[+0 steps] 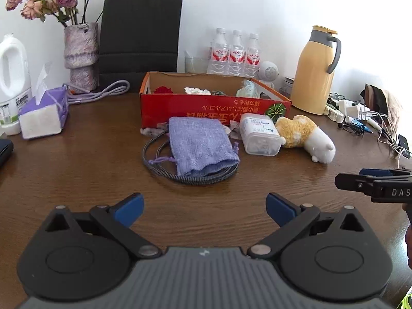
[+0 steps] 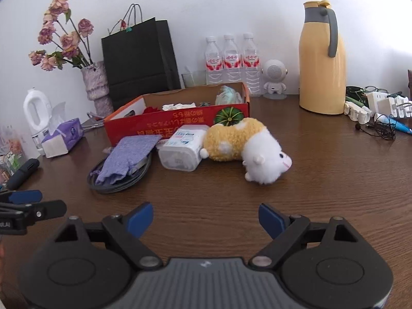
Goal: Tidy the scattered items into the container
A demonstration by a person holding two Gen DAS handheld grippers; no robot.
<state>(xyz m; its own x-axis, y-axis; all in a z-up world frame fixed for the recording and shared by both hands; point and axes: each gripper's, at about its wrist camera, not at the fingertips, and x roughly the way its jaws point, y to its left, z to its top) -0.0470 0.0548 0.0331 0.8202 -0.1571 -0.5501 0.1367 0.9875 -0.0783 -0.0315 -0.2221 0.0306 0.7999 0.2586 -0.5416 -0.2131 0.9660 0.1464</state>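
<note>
A red cardboard box (image 1: 206, 108) (image 2: 180, 121) stands mid-table holding a few small items. In front of it lie a purple cloth pouch (image 1: 200, 144) (image 2: 128, 154) on a coiled grey cable (image 1: 159, 164) (image 2: 121, 182), a clear plastic box (image 1: 260, 136) (image 2: 182, 149), and a yellow-and-white plush toy (image 1: 303, 136) (image 2: 247, 149). My left gripper (image 1: 204, 209) is open and empty, short of the pouch. My right gripper (image 2: 206, 219) is open and empty, short of the plush; it also shows in the left wrist view (image 1: 370, 182).
A tissue box (image 1: 43, 113), white jug (image 1: 13, 77), flower vase (image 1: 81, 54), black paper bag (image 1: 139, 36), three water bottles (image 1: 234, 51), a yellow thermos (image 1: 316, 69) and tangled chargers and cables (image 1: 360, 118) ring the brown wooden table (image 1: 77, 170).
</note>
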